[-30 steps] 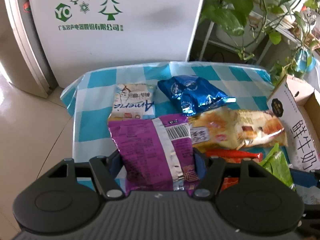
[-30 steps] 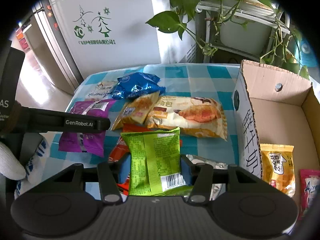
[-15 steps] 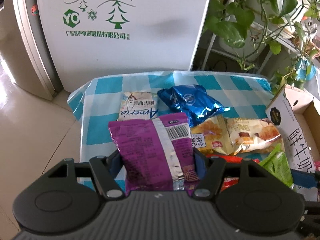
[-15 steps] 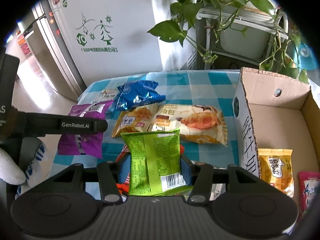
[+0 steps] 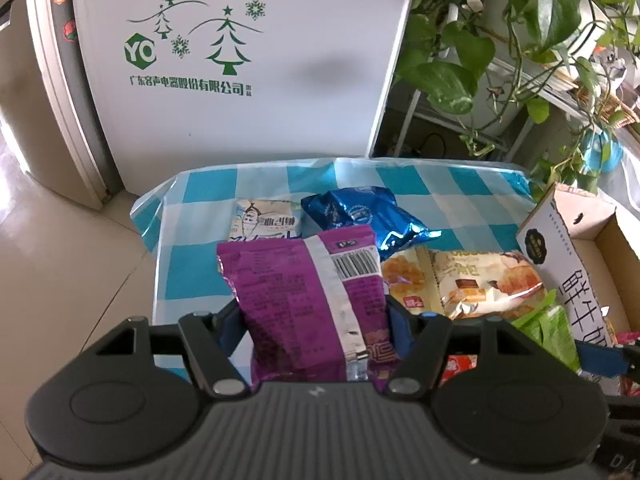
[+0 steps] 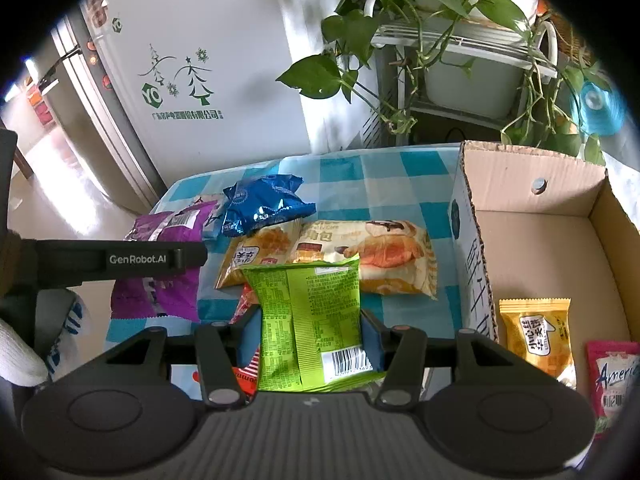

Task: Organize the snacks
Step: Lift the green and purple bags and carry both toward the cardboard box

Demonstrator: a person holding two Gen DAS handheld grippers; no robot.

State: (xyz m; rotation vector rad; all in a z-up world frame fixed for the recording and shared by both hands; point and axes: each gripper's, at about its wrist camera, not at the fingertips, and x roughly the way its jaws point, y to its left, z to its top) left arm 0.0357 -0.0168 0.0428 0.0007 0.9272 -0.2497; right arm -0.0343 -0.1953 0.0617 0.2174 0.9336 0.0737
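My left gripper (image 5: 316, 326) is shut on a purple snack bag (image 5: 308, 296), lifted over the blue-checked tablecloth (image 5: 200, 248). My right gripper (image 6: 310, 334) is shut on a green snack bag (image 6: 308, 320), raised just left of the cardboard box (image 6: 532, 196). In the right wrist view the purple snack bag (image 6: 168, 232) hangs under the left gripper's arm (image 6: 120, 260). On the cloth lie a blue foil bag (image 5: 360, 216), a cream packet (image 5: 264, 224), a croissant bread bag (image 6: 376, 256) and a small yellow packet (image 6: 256, 256). The box holds an orange packet (image 6: 536, 336) and a pink packet (image 6: 612, 380).
A white appliance with green tree print (image 5: 240, 64) stands behind the table. Potted vines on a metal rack (image 6: 460, 56) hang at the back right. A red packet (image 6: 244, 376) lies under the green bag. Tiled floor (image 5: 68, 264) lies left of the table edge.
Both grippers have risen a little with their bags still gripped; the snacks on the cloth now look smaller and farther below. Nothing was let go.
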